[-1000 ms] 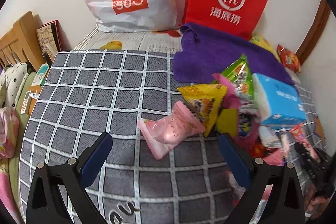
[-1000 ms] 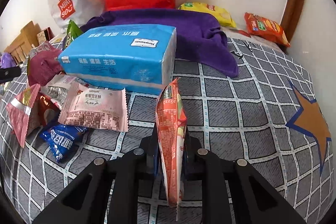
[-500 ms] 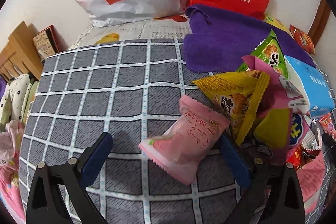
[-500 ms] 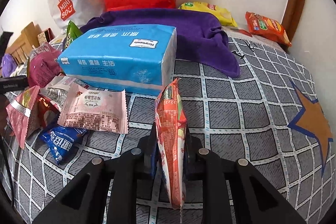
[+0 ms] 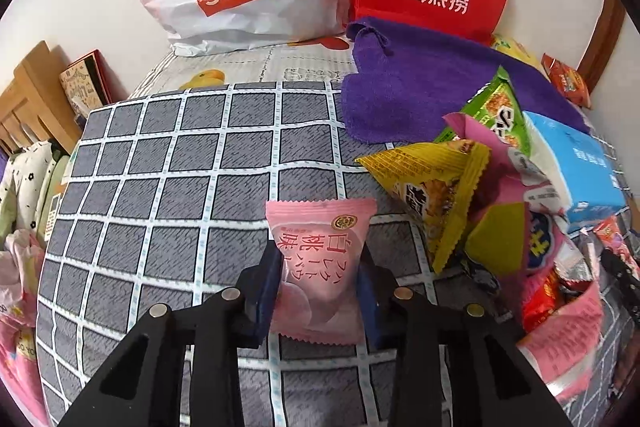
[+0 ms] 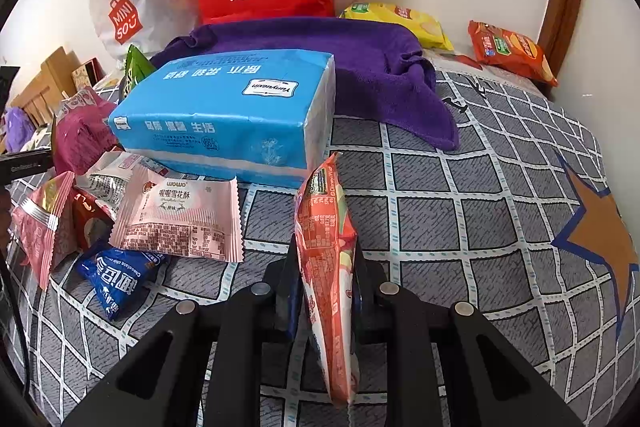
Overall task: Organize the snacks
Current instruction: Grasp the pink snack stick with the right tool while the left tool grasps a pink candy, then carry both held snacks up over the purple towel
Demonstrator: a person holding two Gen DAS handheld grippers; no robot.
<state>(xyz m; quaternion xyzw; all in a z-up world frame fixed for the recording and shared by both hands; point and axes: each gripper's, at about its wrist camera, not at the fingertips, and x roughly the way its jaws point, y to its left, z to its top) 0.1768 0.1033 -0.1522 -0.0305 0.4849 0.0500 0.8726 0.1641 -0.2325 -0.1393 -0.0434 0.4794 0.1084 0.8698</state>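
Left gripper [image 5: 318,285]: jaws just closed, now clamped on pink peach-snack packet [image 5: 320,255], held upright over grey checked blanket [image 5: 160,187], just left of snack pile headed by yellow triangular packet [image 5: 436,187]. Right gripper [image 6: 324,281]: jaws nearly together, pinching orange-red snack packet [image 6: 326,239] on edge, in front of blue tissue pack [image 6: 228,115]. Purple towel [image 6: 360,55] behind.

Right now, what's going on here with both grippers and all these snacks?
A person is sorting snacks on a grey checked bedcover. The left gripper has just closed its jaws on a pink peach-flavour packet, beside the heap of packets. The right gripper is clamped on an orange-red snack packet held edge-up, with the blue tissue pack just beyond it. Neither packet has been put anywhere yet.
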